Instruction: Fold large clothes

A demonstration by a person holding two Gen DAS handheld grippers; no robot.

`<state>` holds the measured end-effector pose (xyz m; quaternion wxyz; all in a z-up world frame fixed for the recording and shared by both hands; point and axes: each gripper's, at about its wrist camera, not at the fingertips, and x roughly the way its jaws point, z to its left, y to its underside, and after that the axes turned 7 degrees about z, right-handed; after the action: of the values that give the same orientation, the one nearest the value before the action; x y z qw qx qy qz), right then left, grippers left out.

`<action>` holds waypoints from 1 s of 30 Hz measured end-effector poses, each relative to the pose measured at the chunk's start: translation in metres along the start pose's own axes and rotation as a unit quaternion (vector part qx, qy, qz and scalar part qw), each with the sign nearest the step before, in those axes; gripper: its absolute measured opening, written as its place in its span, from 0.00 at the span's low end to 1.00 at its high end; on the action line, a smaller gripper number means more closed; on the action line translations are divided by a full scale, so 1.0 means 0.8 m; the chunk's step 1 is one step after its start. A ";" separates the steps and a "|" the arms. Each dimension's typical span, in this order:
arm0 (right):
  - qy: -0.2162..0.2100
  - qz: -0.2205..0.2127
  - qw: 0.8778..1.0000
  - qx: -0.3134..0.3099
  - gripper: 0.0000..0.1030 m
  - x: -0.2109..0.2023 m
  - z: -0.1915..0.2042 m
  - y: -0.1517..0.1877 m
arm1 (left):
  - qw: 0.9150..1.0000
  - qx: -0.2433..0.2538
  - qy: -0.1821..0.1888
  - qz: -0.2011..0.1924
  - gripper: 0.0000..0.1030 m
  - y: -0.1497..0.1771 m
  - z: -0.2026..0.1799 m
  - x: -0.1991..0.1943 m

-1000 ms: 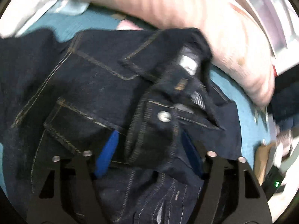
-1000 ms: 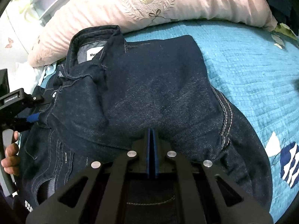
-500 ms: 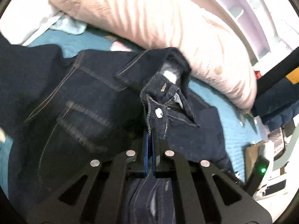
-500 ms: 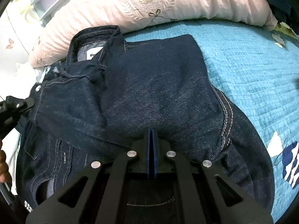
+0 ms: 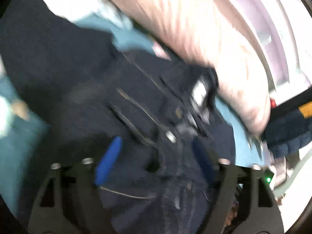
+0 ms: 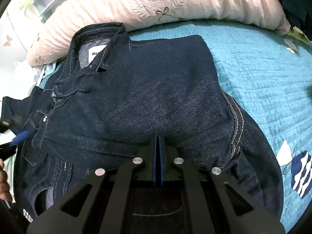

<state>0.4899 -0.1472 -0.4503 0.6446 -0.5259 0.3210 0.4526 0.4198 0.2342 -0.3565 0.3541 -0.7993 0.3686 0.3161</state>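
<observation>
A dark blue denim jacket (image 6: 156,89) lies on the teal bedspread (image 6: 263,62), collar and white label toward the pillow, one side folded across the front. My right gripper (image 6: 158,138) is shut, pads pinched on the folded denim edge near me. My left gripper (image 5: 156,140) hovers over the jacket's buttoned front edge (image 5: 170,136). Its jaws are opening, and the cloth between the blue pads (image 5: 109,159) is not pressed. This view is badly blurred. The right wrist view catches the left gripper's blue pad (image 6: 21,136) at the jacket's left side.
A large pink pillow (image 6: 156,2) lies along the head of the bed behind the collar. White cloth (image 6: 25,72) is bunched at the left. Dark clothes (image 5: 288,128) are piled at the right edge. A hand (image 6: 3,183) shows at the lower left.
The left gripper, shut on the jacket's front edge half a second ago, now stands wide apart and has shifted; the front flap has dropped flatter. The right gripper has not moved.
</observation>
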 end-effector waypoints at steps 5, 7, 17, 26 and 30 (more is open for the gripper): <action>0.032 -0.038 0.999 -0.013 0.08 -0.028 0.025 -0.005 | 0.995 -0.056 -0.066 -0.059 0.78 -0.035 0.083 -0.072; 0.032 -0.060 0.997 -0.033 0.09 -0.043 0.047 -0.009 | 0.989 -0.082 -0.097 -0.072 0.78 -0.050 0.120 -0.095; -0.029 -0.059 0.988 -0.142 0.25 -0.024 0.240 -0.024 | 0.974 -0.130 -0.146 -0.118 0.82 -0.098 0.221 -0.149; -0.087 -0.030 0.984 -0.156 0.26 0.015 0.338 -0.014 | 0.975 -0.114 -0.111 -0.152 0.82 -0.158 0.219 -0.168; -0.107 -0.022 0.982 -0.151 0.11 0.035 0.381 -0.012 | 0.976 -0.097 -0.146 -0.127 0.82 -0.177 0.223 -0.147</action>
<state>0.4908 0.1544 -0.3984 0.5986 -0.5726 0.1661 0.5350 0.4298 0.4871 -0.3172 0.3622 -0.8154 0.1755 0.4160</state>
